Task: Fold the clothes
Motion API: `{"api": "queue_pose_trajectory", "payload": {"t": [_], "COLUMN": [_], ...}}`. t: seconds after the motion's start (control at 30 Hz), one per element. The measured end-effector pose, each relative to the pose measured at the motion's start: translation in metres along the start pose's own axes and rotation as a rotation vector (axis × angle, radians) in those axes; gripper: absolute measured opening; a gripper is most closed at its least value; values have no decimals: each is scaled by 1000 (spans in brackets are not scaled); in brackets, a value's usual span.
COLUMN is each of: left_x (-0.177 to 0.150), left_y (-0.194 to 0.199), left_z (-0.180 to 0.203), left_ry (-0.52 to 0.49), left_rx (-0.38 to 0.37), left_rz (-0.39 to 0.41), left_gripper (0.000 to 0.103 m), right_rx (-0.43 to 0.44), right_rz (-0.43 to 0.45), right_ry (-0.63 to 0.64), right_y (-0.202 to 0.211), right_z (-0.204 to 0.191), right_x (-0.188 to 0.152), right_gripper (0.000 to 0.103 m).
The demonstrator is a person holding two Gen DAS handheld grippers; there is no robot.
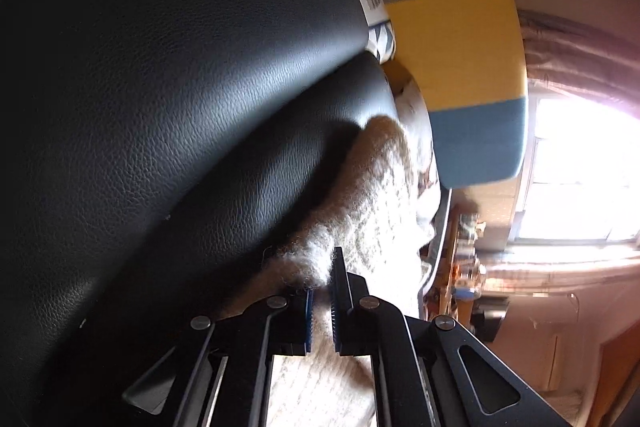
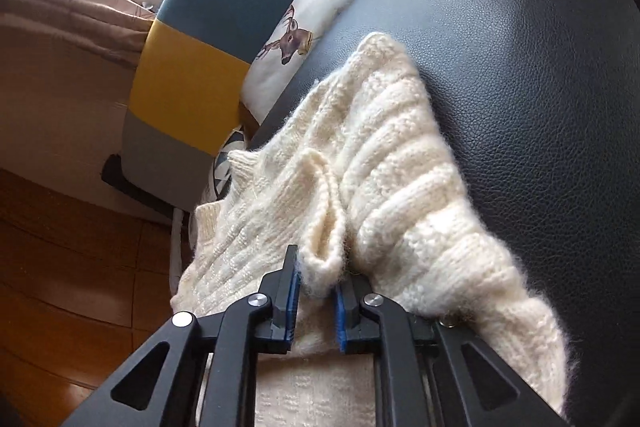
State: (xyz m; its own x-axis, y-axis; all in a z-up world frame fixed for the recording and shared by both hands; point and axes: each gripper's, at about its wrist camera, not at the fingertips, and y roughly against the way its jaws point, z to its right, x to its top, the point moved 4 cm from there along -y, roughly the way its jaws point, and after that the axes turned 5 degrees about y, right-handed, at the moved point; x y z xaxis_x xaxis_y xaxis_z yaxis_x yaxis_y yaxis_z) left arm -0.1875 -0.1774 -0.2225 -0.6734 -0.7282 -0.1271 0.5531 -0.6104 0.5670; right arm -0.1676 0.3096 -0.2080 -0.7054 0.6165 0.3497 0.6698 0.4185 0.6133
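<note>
The cream knit sweater lies bunched on a black leather sofa cushion, and we hold it at two places. In the right wrist view our right gripper has its blue-padded fingers pinched on a rolled fold of the knit, the fabric filling the narrow gap between them; the ribbed body of the sweater spreads away from the gripper toward the far end of the cushion, with one fuzzy edge trailing off to the right and another part hanging over the cushion's left edge above the wooden floor. In the left wrist view our left gripper is likewise clamped on the sweater, a tuft of fluffy wool caught between its fingers, and a narrow strip of knit runs from there to the far side, lying against the black leather that fills the left of that view. Beyond the sweater stands a chair back upholstered in grey, yellow and teal bands, and between it and the sofa sits a white pillow printed with a deer. A bright window with pinkish curtains glares at the far right of the left wrist view.
</note>
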Motion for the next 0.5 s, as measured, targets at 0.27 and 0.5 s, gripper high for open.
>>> {"api": "queue_pose_trajectory", "payload": {"t": [0.27, 0.5], "left_x": [13, 40], "left_y": [51, 31], "left_z": [14, 48], "left_ry": [-189, -319], "left_rx": [78, 143], "left_rz": [30, 22], "left_gripper": [11, 40], "right_rx": [-262, -247], "right_rz": [66, -37], "right_ry": [310, 544], "right_y": [42, 6], "right_z": [-38, -100], "right_x": [3, -2], "right_gripper": [27, 27]}}
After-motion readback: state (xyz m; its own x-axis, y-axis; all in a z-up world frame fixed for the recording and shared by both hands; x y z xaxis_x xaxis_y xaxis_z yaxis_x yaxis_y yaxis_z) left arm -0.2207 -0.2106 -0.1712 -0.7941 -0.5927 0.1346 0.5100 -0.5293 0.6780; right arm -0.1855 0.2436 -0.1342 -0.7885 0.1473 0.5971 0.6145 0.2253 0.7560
